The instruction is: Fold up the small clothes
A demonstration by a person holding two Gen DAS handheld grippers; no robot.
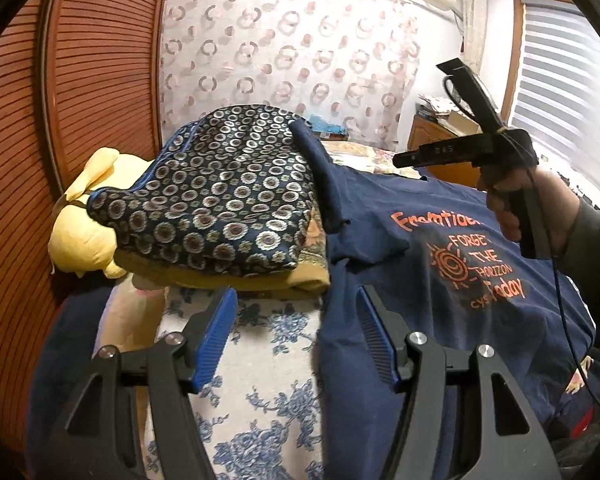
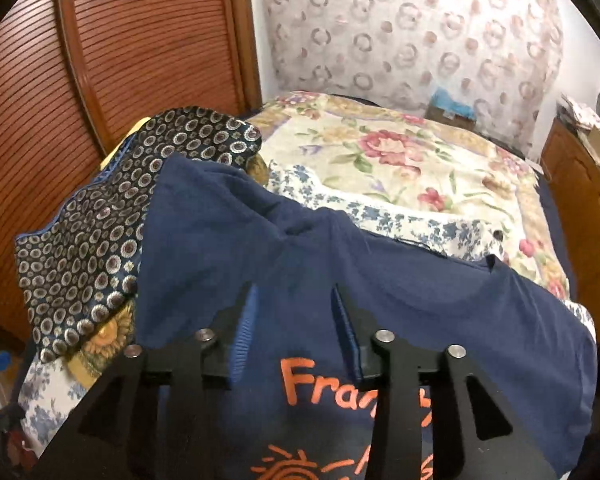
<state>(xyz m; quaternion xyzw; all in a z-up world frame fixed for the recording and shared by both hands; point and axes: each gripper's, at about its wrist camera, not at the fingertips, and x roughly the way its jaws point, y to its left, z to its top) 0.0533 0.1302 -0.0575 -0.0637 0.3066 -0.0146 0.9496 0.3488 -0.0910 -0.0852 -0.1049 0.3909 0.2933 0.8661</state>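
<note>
A navy T-shirt with orange print lies spread on the bed, one sleeve draped up against a patterned cushion. It also fills the lower part of the right wrist view. My left gripper is open and empty, hovering over the shirt's left edge and the floral sheet. My right gripper is open and empty, just above the shirt's chest print. The right gripper and the hand holding it show in the left wrist view, raised above the shirt.
A dark cushion with ring pattern sits on a yellow pillow at the bed's left. A wooden louvred door stands behind. A floral quilt covers the far bed. A wooden cabinet stands right.
</note>
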